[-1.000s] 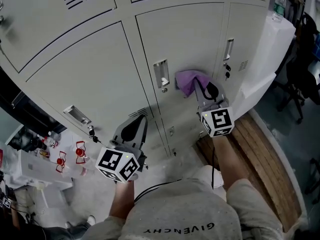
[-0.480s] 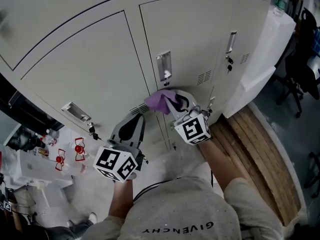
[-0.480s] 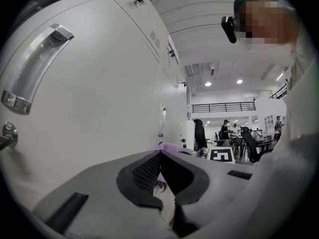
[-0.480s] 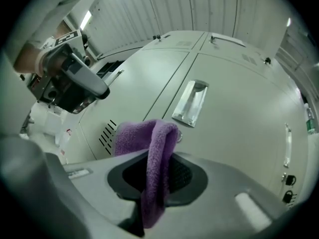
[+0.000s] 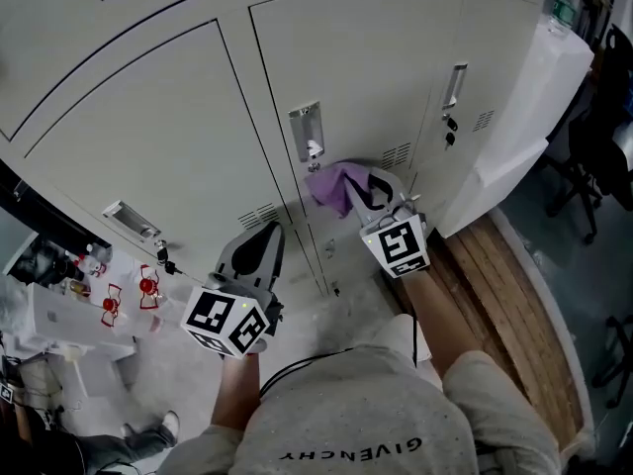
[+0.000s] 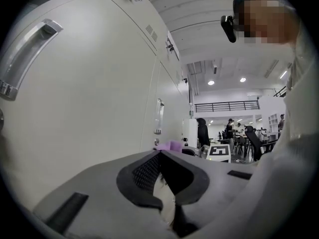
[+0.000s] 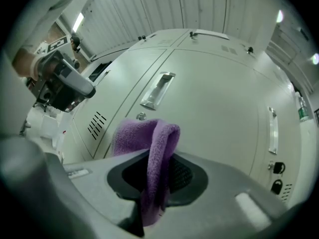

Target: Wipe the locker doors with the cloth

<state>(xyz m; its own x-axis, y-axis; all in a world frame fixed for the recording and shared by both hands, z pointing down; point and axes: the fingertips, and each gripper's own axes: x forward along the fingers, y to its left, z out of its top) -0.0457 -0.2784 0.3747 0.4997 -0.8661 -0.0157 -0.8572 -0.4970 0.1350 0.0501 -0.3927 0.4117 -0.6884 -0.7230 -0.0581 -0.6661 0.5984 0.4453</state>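
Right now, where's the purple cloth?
Head view, right of centre: the purple cloth is pinched in the right gripper, at the locker door below its handle.

Right claw (image 5: 370, 192) dragged cloth (image 5: 334, 186) left across door (image 5: 376, 77), now mid-frame, just under handle (image 5: 307, 132).

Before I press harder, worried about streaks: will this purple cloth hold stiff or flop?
Probably floppy: the cloth folds and droops over the right gripper shut on it. Likely light; its fuzzy pile should drag, not slip, on the locker door.
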